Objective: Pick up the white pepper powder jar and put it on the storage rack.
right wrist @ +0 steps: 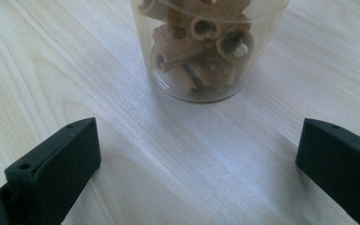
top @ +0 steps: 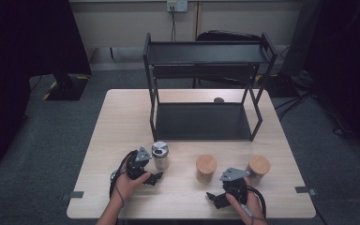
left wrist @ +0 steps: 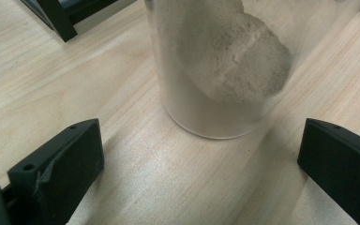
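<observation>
A clear jar with a metal lid (top: 160, 155) stands on the wooden table (top: 122, 122), and in the left gripper view this powder jar (left wrist: 215, 70) holds pale grey powder. My left gripper (top: 150, 170) (left wrist: 199, 159) sits just short of it, open, jaws wide and clear of the glass. Two wooden-lidded jars stand to the right. The nearer jar (top: 206, 168) (right wrist: 201, 47) holds brown rolled sticks. My right gripper (top: 219, 191) (right wrist: 197, 159) is open in front of it, not touching. The far right jar (top: 258, 165) stands beside the right hand.
A black two-tier shelf rack (top: 206, 52) stands on the far half of the table, both tiers bare. A small dark round object (top: 219, 100) lies behind its lower tier. Bare table surface lies at the left, with grey carpet all around.
</observation>
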The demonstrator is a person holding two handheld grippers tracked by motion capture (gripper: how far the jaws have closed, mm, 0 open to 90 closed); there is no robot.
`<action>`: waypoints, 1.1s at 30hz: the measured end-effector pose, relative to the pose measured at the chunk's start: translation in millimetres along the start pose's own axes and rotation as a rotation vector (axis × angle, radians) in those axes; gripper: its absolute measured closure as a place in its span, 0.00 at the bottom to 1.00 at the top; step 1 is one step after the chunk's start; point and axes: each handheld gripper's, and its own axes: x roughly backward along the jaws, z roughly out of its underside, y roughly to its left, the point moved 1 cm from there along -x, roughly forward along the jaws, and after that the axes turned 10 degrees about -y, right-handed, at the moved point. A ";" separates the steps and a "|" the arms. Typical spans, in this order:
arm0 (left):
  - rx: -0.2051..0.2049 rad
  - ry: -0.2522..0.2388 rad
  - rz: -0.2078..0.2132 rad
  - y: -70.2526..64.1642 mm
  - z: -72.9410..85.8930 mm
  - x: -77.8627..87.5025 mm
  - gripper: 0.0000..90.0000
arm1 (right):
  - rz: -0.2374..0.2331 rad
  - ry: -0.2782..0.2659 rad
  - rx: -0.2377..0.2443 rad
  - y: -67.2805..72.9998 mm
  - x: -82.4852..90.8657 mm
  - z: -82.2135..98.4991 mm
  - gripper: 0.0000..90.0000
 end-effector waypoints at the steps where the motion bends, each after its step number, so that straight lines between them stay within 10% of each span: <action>1: 0.001 0.000 -0.002 -0.2 0.0 0.0 0.00 | 0.000 0.000 0.000 0.0 0.0 0.0 0.00; 33: 0.084 -0.061 0.017 5.5 -8.8 -2.0 0.02 | 0.000 0.000 0.000 0.0 0.0 0.0 0.00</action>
